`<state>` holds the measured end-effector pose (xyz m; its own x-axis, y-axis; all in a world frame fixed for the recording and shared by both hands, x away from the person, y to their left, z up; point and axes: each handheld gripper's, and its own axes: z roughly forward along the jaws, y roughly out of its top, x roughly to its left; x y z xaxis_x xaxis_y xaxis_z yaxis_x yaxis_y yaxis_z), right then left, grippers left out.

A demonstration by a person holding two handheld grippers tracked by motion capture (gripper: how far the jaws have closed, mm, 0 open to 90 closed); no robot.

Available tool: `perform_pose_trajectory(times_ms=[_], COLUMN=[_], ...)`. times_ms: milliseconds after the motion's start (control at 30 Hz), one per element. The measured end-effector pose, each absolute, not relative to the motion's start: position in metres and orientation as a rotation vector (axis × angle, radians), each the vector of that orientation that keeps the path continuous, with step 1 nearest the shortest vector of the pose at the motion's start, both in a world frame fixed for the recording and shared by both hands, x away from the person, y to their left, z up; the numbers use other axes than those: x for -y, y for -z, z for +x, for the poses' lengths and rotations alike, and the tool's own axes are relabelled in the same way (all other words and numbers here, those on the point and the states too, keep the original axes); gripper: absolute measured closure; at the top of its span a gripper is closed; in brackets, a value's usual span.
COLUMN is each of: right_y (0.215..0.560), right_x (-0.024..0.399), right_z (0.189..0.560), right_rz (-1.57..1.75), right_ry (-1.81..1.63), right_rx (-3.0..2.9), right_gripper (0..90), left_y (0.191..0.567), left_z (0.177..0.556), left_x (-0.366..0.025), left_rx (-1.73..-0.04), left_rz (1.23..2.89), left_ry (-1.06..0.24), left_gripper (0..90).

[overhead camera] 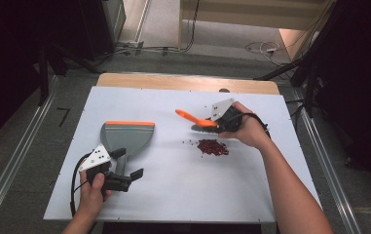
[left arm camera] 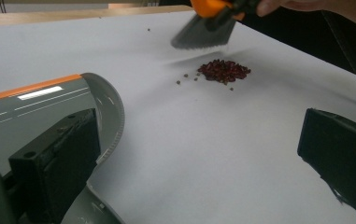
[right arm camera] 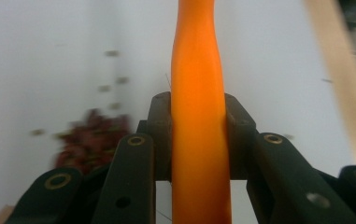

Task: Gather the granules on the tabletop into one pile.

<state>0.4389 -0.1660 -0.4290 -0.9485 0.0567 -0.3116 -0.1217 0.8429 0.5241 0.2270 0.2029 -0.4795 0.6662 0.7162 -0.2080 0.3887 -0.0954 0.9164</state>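
A small brush with an orange handle (overhead camera: 189,117) (right arm camera: 198,70) and dark bristles (overhead camera: 203,128) (left arm camera: 203,35) hangs just above the white table top, with my right gripper (overhead camera: 220,124) (right arm camera: 198,137) shut on its handle. Below the bristles lies a pile of dark red beans (overhead camera: 213,147) (left arm camera: 223,71) (right arm camera: 91,140), with a few stray ones around it. A grey dustpan with an orange lip (overhead camera: 127,134) (left arm camera: 35,100) lies flat at the left. My left gripper (overhead camera: 127,164) (left arm camera: 199,158) stands open at the dustpan's near end, one jaw over its rim, nothing pressed between the pads.
The white board (overhead camera: 173,195) lies on a wooden table (overhead camera: 183,82). Metal rails (overhead camera: 12,161) run along the floor on both sides. Cables (overhead camera: 266,48) lie on the floor beyond the far edge.
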Motion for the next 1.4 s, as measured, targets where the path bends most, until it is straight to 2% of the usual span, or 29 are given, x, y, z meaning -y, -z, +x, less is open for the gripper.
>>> perform_pose_trajectory(times_ms=[167, 367, 533, 600, 833, 1233, 1400], right_y=[0.421, 0.433, 0.45, 0.453, 0.452, 0.448, 0.435], right_x=[0.167, 0.159, 0.149, 0.148, 0.145, 0.153, 0.155], right_z=[0.471, 0.518, 0.537, 0.538, 0.509, 0.435, 0.414], right_rz=[0.145, 0.309, 0.325, 0.335, 0.193, -0.024, -0.06], right_ry=[-0.757, -0.689, -0.545, -0.596, -0.579, -0.633, -0.656], right_rx=[-2.583, -2.504, -2.474, -2.497, -2.585, -2.698, -2.71], right_gripper=[68.6, 68.6, 68.6, 68.6, 68.7, 68.7, 68.6], left_y=[0.478, 0.48, 0.481, 0.482, 0.481, 0.481, 0.481], left_z=[0.227, 0.228, 0.227, 0.227, 0.227, 0.226, 0.226], left_x=[-0.205, -0.206, -0.207, -0.208, -0.208, -0.203, -0.203], left_rx=[-0.892, -0.887, -0.878, -0.88, -0.878, -0.881, -0.884], left_rz=[1.704, 1.7, 1.702, 1.7, 1.695, 1.712, 1.712], left_ry=[-0.345, -0.33, -0.314, -0.312, -0.311, -0.325, -0.327], left_gripper=[0.0, 0.0, 0.0, 0.0, 0.0, 0.0, 0.0])
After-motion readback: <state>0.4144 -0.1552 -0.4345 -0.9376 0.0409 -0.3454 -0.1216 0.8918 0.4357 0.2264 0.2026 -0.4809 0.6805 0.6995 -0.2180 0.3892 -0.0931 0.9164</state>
